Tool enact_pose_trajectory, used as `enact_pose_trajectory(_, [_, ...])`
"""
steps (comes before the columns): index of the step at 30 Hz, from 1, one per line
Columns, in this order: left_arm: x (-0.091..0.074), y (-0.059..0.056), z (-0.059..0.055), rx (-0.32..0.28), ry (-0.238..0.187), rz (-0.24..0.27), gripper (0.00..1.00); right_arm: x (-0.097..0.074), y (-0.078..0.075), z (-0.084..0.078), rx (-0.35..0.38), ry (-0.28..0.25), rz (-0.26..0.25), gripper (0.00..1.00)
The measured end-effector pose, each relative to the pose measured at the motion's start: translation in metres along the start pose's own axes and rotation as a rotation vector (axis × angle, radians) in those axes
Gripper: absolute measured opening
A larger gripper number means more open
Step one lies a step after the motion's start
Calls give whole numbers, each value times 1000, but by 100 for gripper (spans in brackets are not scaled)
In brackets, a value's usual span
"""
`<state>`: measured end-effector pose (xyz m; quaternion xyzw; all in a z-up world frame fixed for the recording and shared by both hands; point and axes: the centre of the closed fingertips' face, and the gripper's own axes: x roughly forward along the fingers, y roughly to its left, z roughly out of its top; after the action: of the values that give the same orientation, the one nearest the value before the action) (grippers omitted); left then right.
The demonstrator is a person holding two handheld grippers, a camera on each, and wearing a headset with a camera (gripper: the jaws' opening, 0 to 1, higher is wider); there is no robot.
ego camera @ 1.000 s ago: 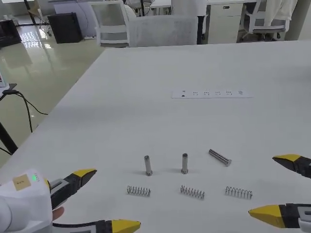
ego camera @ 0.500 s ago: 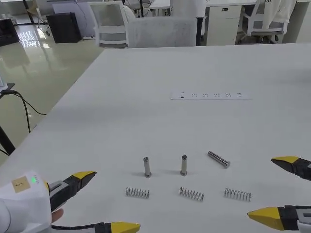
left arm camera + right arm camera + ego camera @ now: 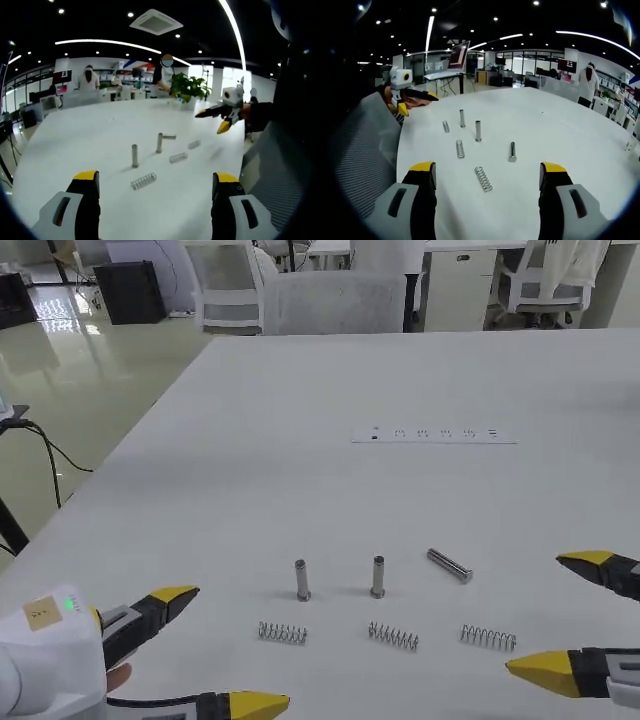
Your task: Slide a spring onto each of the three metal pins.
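Observation:
Two metal pins [image 3: 302, 580] [image 3: 378, 577] stand upright on the white table [image 3: 300, 440]. A third pin [image 3: 450, 566] lies flat to their right. In a row in front of them lie three springs [image 3: 283, 633] [image 3: 393, 637] [image 3: 488, 639]. My left gripper [image 3: 220, 650] is open at the near left, short of the left spring [image 3: 143, 180]. Near the front right my right gripper [image 3: 552, 614] is also open, with the right spring [image 3: 482, 178] and the lying pin [image 3: 512, 151] just ahead of it. Neither holds anything.
A white power strip [image 3: 434, 434] lies flat on the table farther back. Chairs [image 3: 330, 302] and desks stand beyond the far edge. The table's left edge drops to a glossy floor with a cable [image 3: 50, 455].
Only the head camera has shifted a little. The pins, the springs and both grippers stand as before.

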<state>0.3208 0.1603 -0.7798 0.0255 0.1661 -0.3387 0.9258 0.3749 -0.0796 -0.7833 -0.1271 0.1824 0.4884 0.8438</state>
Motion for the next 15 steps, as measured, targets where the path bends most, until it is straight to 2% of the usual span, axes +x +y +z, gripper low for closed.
enact_pose_trajectory(15, [-1, -1, 1, -1, -5, 10, 90, 11, -9, 15, -29, -1, 4, 82])
